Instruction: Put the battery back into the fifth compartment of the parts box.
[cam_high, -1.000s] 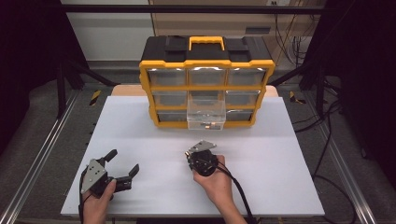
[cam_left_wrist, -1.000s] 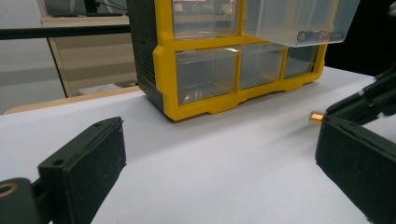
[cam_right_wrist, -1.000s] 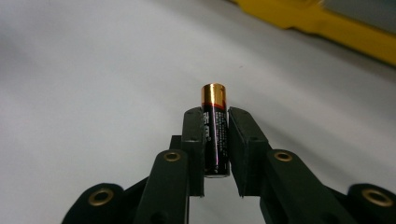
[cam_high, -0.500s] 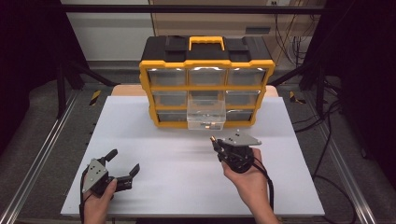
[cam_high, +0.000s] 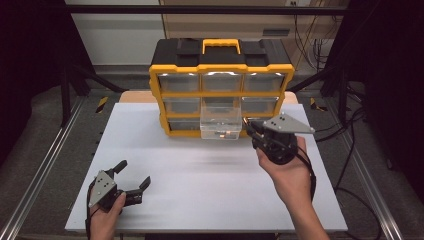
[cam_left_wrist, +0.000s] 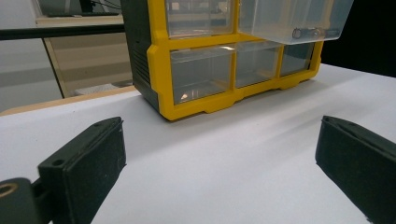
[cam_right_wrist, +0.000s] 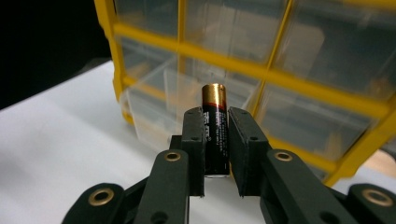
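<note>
Tongs in your left hand (cam_high: 131, 180) rest spread wide and empty at the lower left of the surface (cam_high: 210, 200). At centre, the drawer (cam_high: 220, 128) stands pulled out to receive. Your right tongs (cam_right_wrist: 216, 140) clamp the battery (cam_right_wrist: 214, 126) upright, just right of it.

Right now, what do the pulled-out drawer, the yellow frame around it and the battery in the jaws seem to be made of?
The drawer looks like clear glossy plastic: you see through its walls. The yellow frame seems moulded opaque plastic with a smooth, slightly shiny face. The battery, clamped by the right gripper, looks metal: a coppery gleaming top above a black printed wrap.
</note>
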